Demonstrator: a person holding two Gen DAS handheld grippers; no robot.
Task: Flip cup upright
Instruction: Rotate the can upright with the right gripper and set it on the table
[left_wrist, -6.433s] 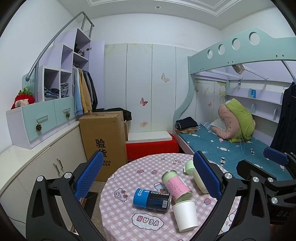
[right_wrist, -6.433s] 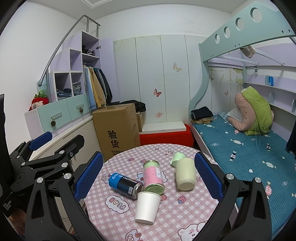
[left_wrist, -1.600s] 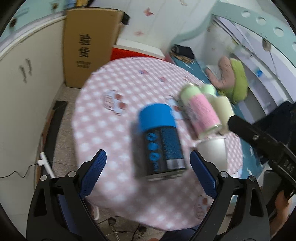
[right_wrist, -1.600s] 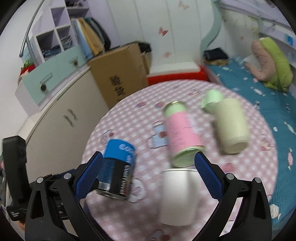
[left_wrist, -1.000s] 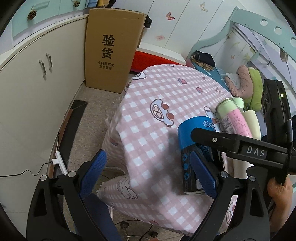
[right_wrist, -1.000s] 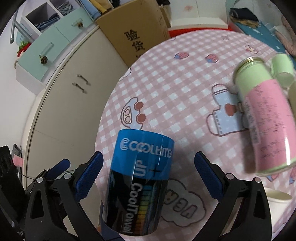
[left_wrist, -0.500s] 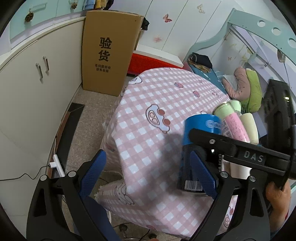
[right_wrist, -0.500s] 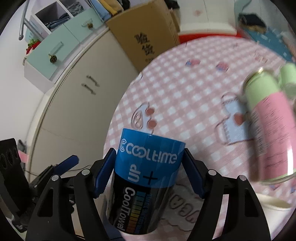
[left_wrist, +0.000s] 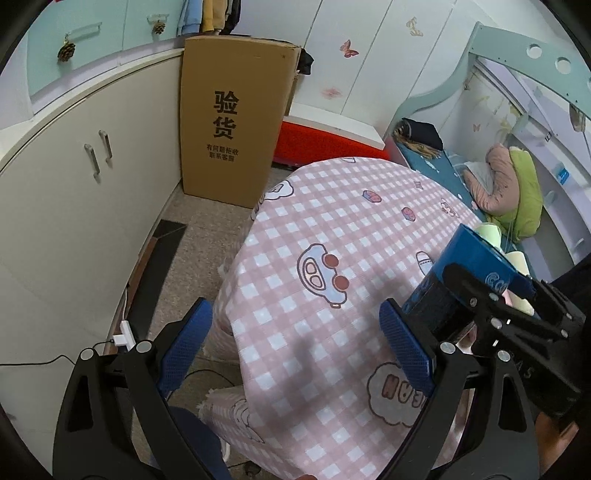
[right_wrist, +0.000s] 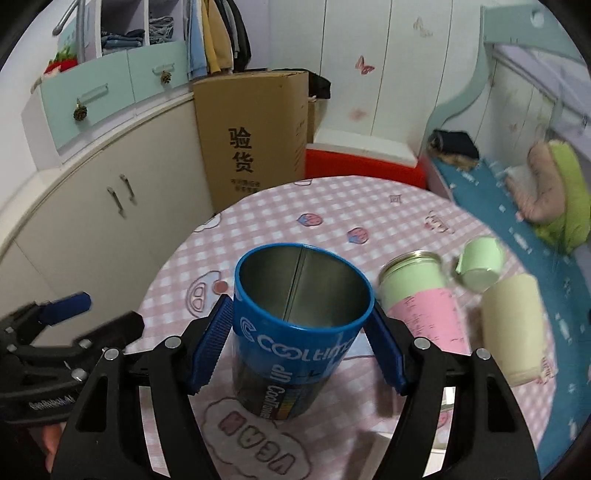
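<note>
My right gripper (right_wrist: 297, 339) is shut on a blue and black tin cup (right_wrist: 295, 332) marked "COOLtime". The cup stands nearly upright, open mouth up, its base at or just above the pink checked tablecloth (right_wrist: 332, 221). In the left wrist view the same cup (left_wrist: 461, 273) shows at the right, tilted, held in the right gripper's black frame. My left gripper (left_wrist: 295, 347) is open and empty over the table's left edge, to the left of the cup.
A pink and green can (right_wrist: 421, 295) lies on its side right of the blue cup. A small green cup (right_wrist: 480, 267) and a cream cup (right_wrist: 513, 325) lie beyond it. A cardboard box (left_wrist: 232, 118) and white cabinets (left_wrist: 74, 192) stand left of the table.
My right gripper has turned the blue cup from leaning to nearly upright, so its open mouth now faces up. My left gripper has stayed open at the table's left side.
</note>
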